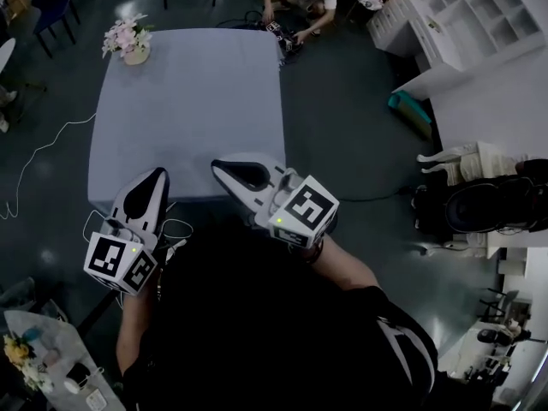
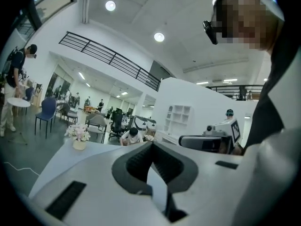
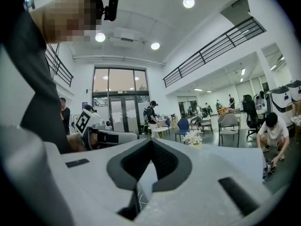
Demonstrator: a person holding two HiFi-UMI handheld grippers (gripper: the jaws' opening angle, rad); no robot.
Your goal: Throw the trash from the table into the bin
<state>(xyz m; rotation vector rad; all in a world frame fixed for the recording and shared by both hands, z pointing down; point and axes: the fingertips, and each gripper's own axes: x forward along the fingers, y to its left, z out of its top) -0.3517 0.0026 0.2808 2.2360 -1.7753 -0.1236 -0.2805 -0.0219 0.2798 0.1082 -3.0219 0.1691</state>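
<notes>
White left claw (image 1: 158,175), right claw (image 1: 219,168) — closed, level above table (image 1: 188,84).

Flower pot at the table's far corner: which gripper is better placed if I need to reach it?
Left, probably. The flower pot stands far left on the table, ahead of the left gripper; the right gripper would have to reach across. Both have fingers shut, empty.

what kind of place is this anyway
Likely a big open-plan office or lab hall: a railed mezzanine overhead, office chairs around small tables, and white shelving near the cloth-covered table.
</notes>
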